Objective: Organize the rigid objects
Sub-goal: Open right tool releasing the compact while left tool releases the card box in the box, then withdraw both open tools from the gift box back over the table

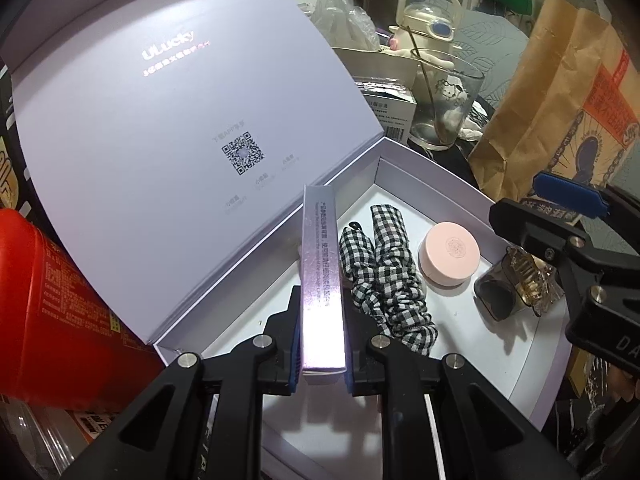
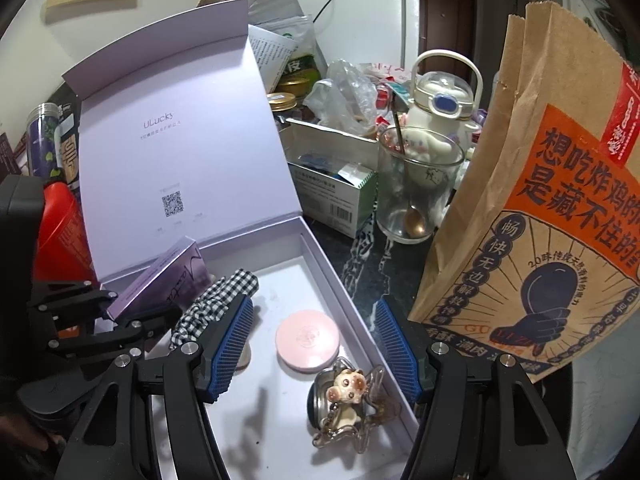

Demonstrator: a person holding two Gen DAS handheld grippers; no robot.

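My left gripper [image 1: 321, 350] is shut on a long silver-purple carton [image 1: 322, 280] and holds it over the left part of the open white gift box [image 1: 472, 200]. The carton also shows in the right wrist view [image 2: 168, 280], clamped by the left gripper [image 2: 120, 316]. Inside the box lie a black-and-white checked scrunchie [image 1: 380, 276], a pink round compact [image 1: 448, 258] and a keychain with a small figurine [image 2: 348, 400]. My right gripper [image 2: 314, 348] is open and empty above the compact [image 2: 307, 340] and the box's right wall [image 2: 340, 280].
The box lid [image 1: 160, 140] stands upright behind. A red canister [image 1: 52, 312] is at the left. A glass with a spoon [image 2: 416, 192], a white bottle [image 2: 440, 100], a small carton [image 2: 332, 196] and a tall brown paper bag [image 2: 540, 220] crowd the right side.
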